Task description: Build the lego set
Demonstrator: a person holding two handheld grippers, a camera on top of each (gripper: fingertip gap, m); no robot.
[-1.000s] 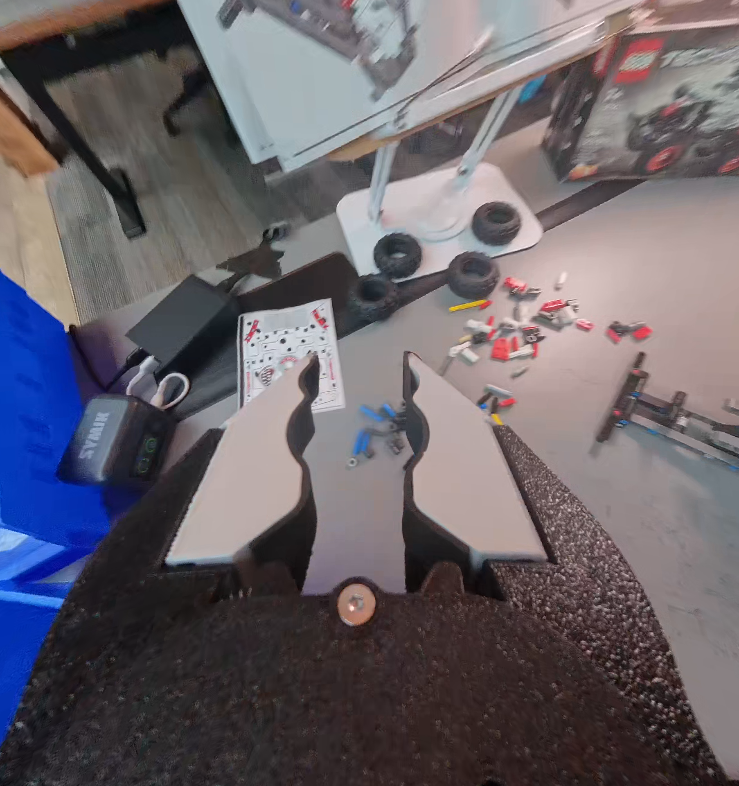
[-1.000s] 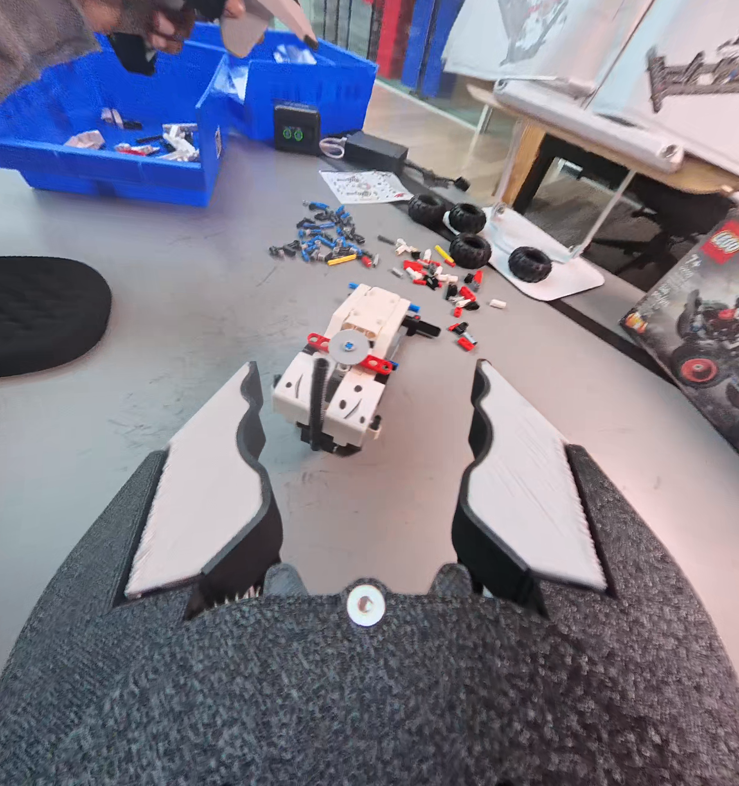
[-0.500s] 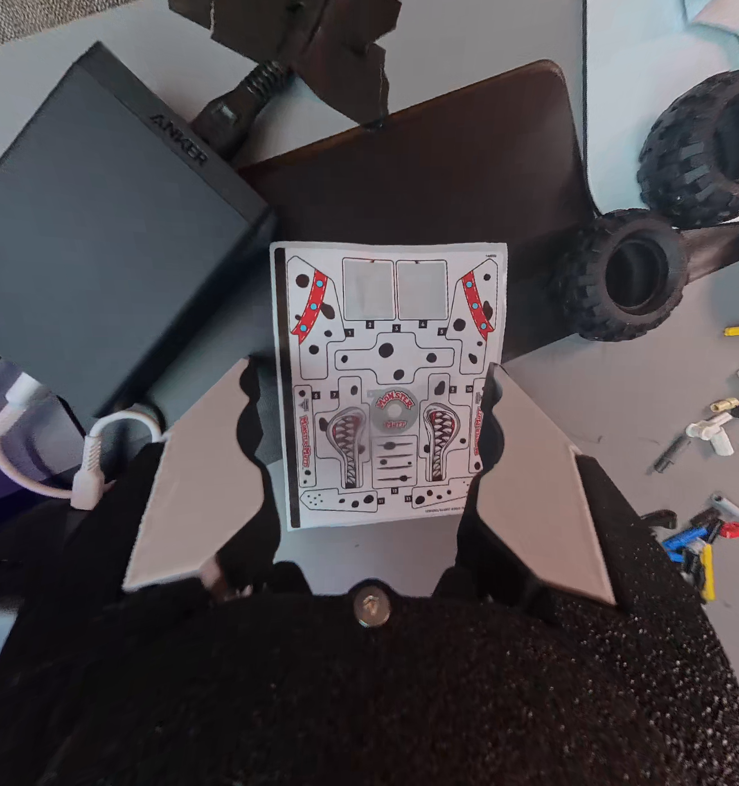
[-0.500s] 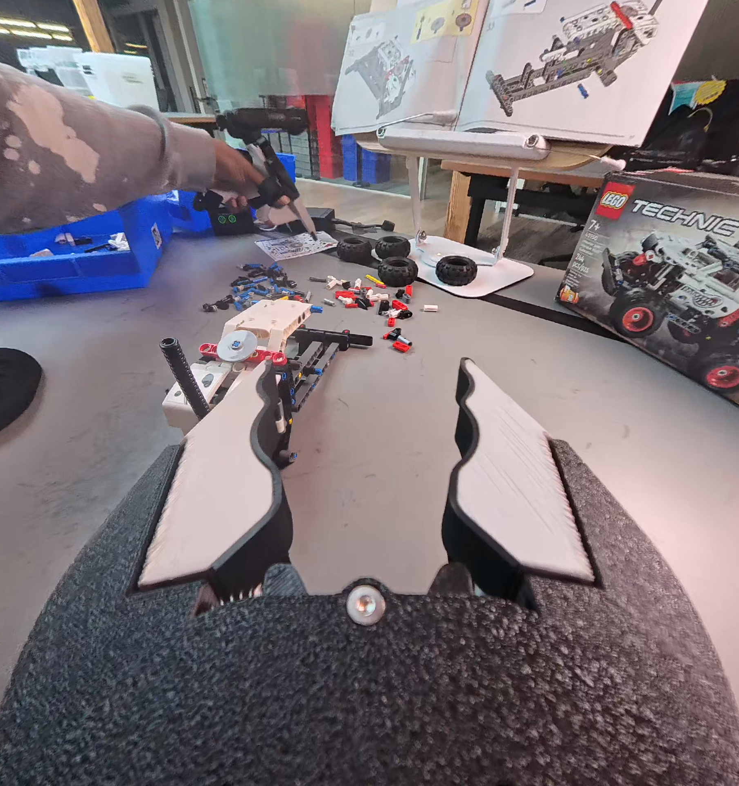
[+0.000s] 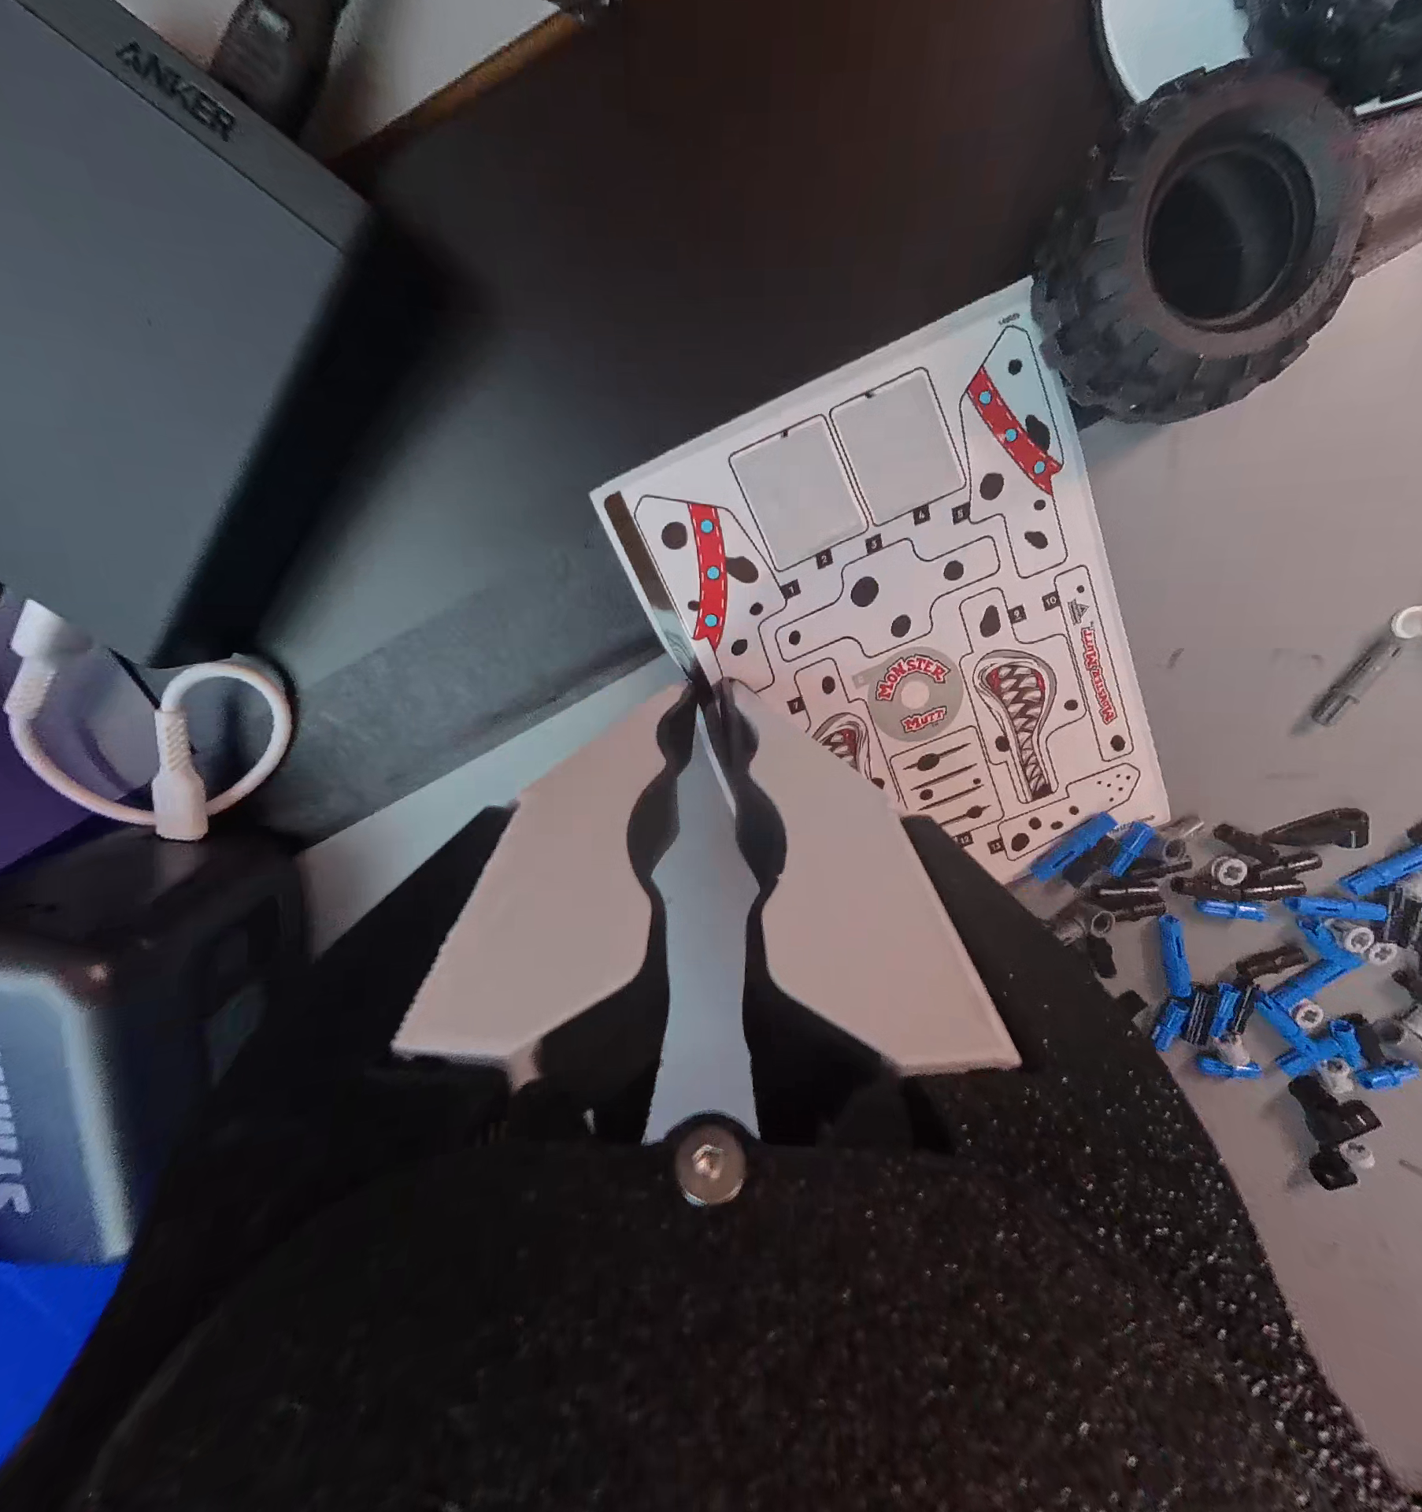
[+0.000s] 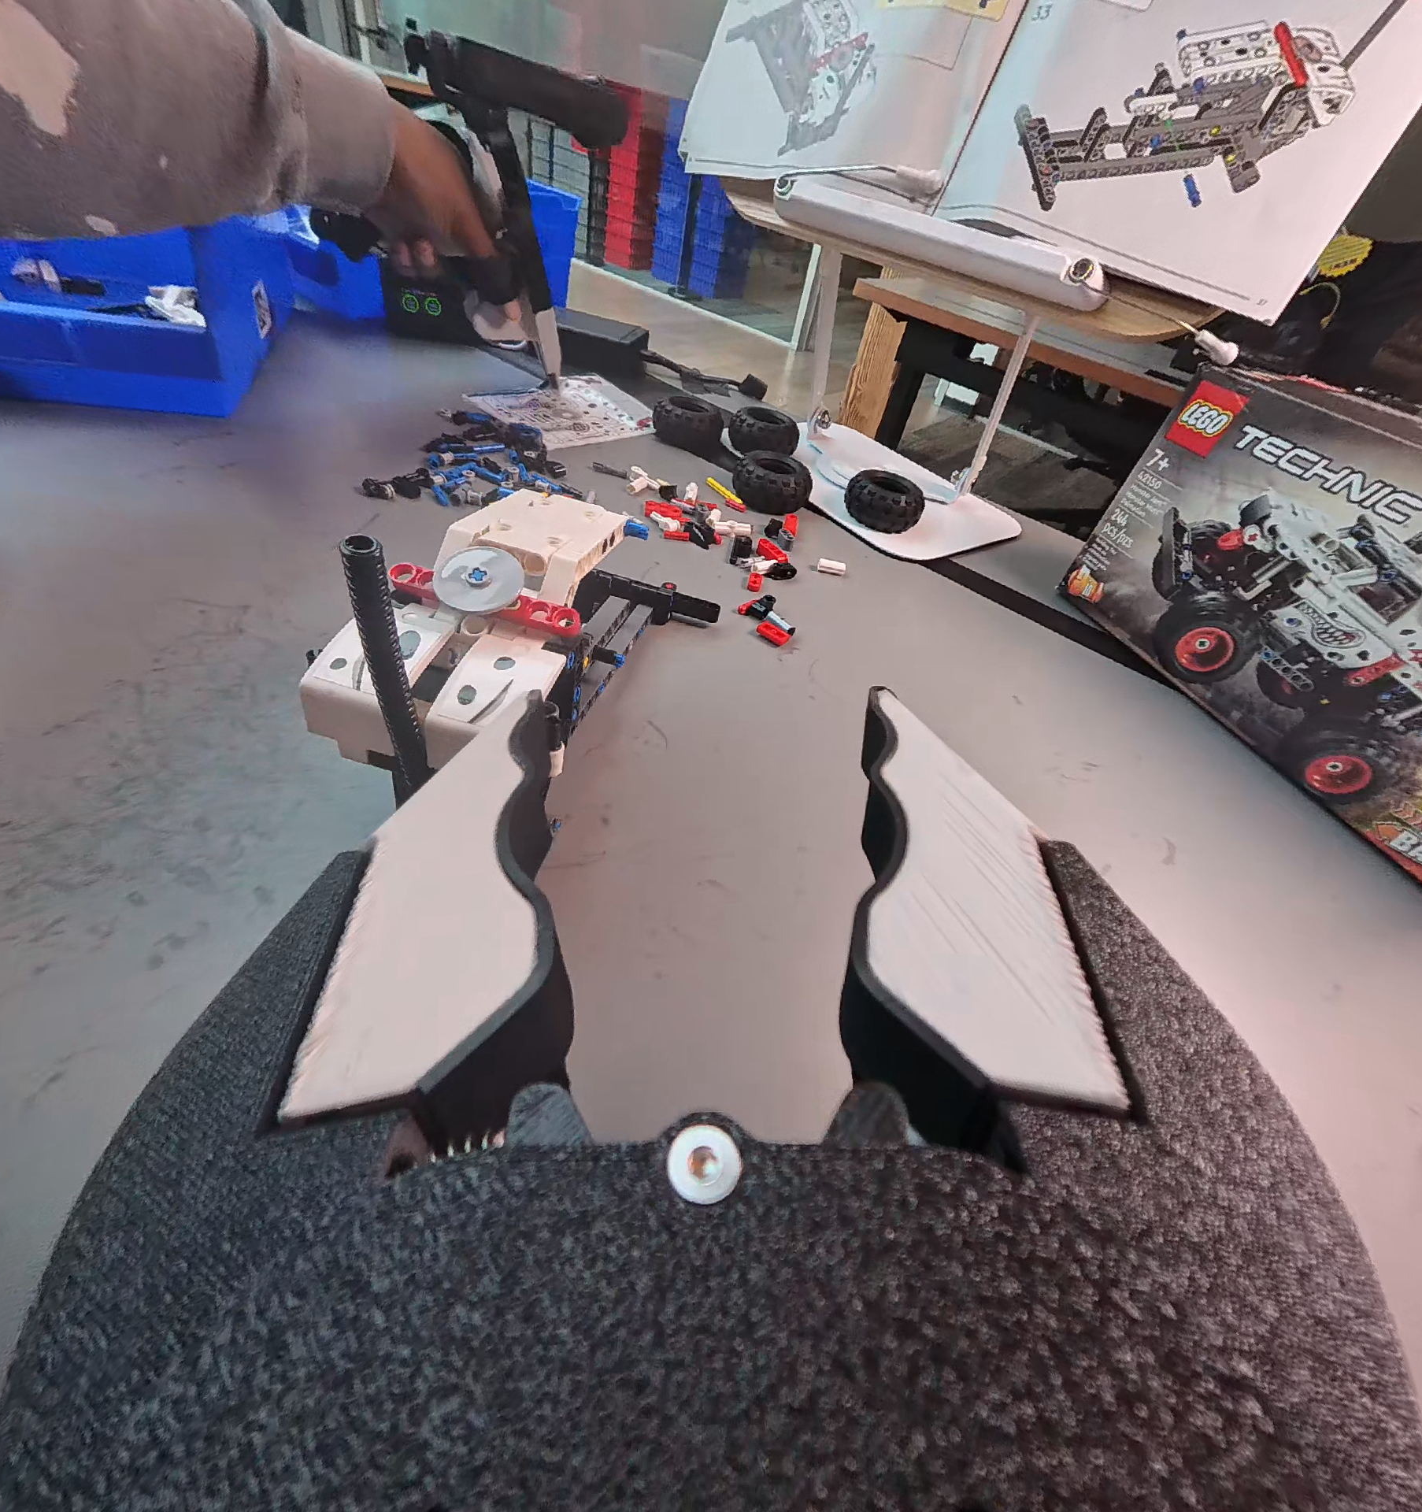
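Clamped at its left edge, in the centre of the left wrist view: the sticker sheet (image 5: 896, 605), white with black spots and red bands, pinched between the nearly meeting tips of the left gripper (image 5: 712, 695), far corner lifted over the dark mat (image 5: 691, 245), lower right corner down by the blue and black pins (image 5: 1280, 965) on the grey table (image 5: 1297, 573). Just beyond the sheet's upper right corner, a black tyre (image 5: 1207, 237) lying on its side. At upper left of that view, a dark flat power brick (image 5: 119, 327); below it a looped white cable (image 5: 200, 761). In the right wrist view, the same sheet far off at upper centre, small, under the tip of the left gripper held by a hand (image 6: 438, 204) in a pale sleeve. Nearer, left of centre, the half-built white model (image 6: 479, 638) with a grey disc on a red beam and a black ribbed rod standing at its near end, resting on the table. Right gripper (image 6: 708, 720) spread wide, empty, low over bare table, left finger (image 6: 438, 900) overlapping the model's near corner in the frame; contact not clear. Beyond the model, scattered red, white and black small parts (image 6: 724, 540), then four tyres around the white stand (image 6: 920, 524) carrying the open instruction booklet (image 6: 1100, 123). At right edge, the set's box (image 6: 1297, 597); at upper left, blue bins (image 6: 119, 327).
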